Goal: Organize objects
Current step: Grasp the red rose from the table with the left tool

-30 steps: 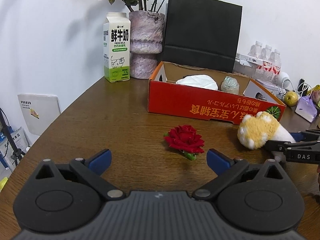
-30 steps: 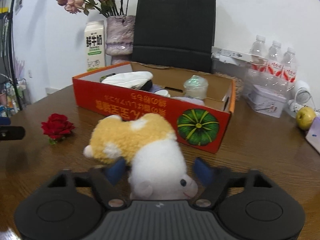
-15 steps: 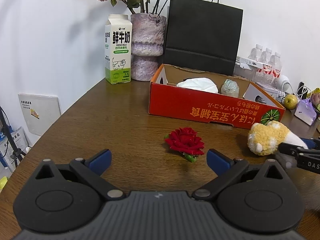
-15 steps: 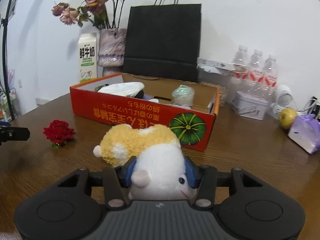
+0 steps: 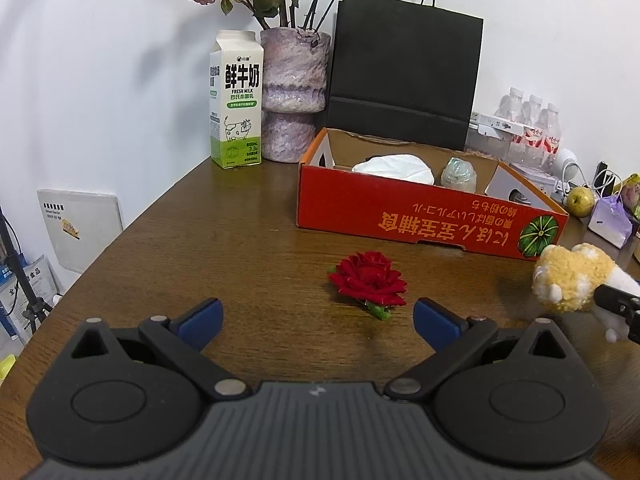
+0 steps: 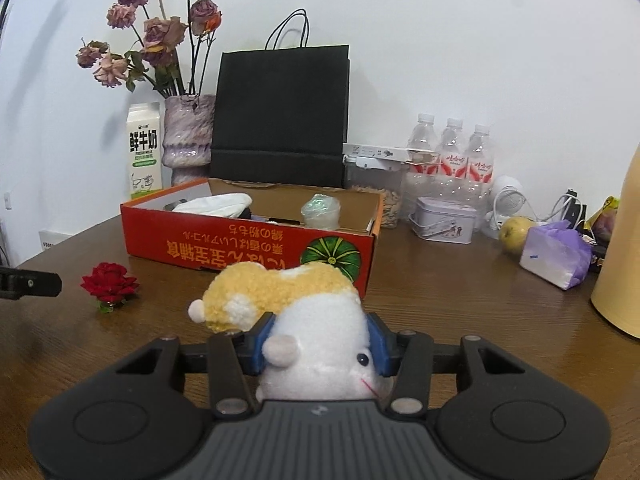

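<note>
My right gripper (image 6: 320, 344) is shut on a yellow and white plush hamster (image 6: 304, 312), its blue pads squeezing the white head end; the toy is lifted just above the wooden table. The hamster also shows at the right edge of the left wrist view (image 5: 572, 280). My left gripper (image 5: 316, 318) is open and empty, low over the table. A red rose (image 5: 368, 278) lies just beyond its fingertips, slightly right of centre; it also shows in the right wrist view (image 6: 109, 284). An open red cardboard box (image 5: 420, 216) stands behind, holding a white cloth and a small jar.
A milk carton (image 5: 236, 100), a vase of dried flowers (image 5: 294, 92) and a black paper bag (image 5: 404, 68) stand along the back wall. Water bottles (image 6: 452, 156), a tin (image 6: 444, 220), an apple (image 6: 516, 232) and a purple packet (image 6: 556, 252) sit at the right.
My right gripper closed on the plush hamster and drew it back and up, away from the box. My left gripper stayed open near the rose.
</note>
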{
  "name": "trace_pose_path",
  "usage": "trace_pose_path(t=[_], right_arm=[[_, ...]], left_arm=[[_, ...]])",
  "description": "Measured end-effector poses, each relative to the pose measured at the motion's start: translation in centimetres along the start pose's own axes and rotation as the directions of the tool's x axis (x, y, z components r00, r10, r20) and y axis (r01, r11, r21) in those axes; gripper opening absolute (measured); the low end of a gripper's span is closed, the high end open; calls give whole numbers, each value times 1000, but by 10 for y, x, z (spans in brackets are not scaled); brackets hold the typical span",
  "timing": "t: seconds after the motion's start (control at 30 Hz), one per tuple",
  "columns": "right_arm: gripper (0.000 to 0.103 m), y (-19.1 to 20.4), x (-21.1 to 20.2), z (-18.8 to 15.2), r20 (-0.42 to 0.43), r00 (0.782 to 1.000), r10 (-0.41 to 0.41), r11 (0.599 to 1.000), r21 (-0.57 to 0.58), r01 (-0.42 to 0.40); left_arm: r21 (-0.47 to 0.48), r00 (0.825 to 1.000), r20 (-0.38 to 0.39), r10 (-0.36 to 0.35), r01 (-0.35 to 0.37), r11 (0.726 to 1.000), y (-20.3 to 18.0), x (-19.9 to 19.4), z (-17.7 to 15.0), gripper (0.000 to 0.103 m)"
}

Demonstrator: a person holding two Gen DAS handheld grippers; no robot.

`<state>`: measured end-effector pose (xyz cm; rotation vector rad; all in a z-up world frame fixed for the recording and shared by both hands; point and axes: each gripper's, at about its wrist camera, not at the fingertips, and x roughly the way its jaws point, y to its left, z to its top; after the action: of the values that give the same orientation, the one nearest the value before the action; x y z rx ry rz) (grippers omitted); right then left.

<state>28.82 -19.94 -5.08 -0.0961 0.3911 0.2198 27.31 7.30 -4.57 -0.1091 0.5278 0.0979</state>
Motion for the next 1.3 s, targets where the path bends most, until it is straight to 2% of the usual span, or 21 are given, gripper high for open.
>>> trace_pose_path(t=[0.43,0.67,0.97,1.07,1.13,1.17,1.2,1.3], right_arm=[[47,-1,-2,-1,4,999,-34,999,8,34],[47,-3,0,-1,-7,999,-49,998,25,49],[47,-3,3,0,-19,998,-55,998,26,56],[47,-4,5,0,-26,998,-52,998,31,53],[47,-4,5,0,-28,998,-52,998,34,53],[47,-4,6,0,-29,998,-52,998,34,53],[47,-4,6,0,-29,998,-52,998,33,53],[47,-4,6,0,-29,998,-51,998,33,52]], left_arm=[[67,997,-67,-47,51,996,-26,26,16,103],[73,992,-121,-35,44,996,-36,57,19,103],[89,991,-130,41,-29,996,-39,92,30,103],[71,991,-131,24,-14,997,-36,96,32,102],[58,992,-129,4,3,998,-34,95,33,92],[53,991,-132,-4,11,999,-34,95,33,79],[51,990,-137,-11,18,999,-34,95,32,60],[40,994,-108,11,-7,999,-32,90,31,38]])
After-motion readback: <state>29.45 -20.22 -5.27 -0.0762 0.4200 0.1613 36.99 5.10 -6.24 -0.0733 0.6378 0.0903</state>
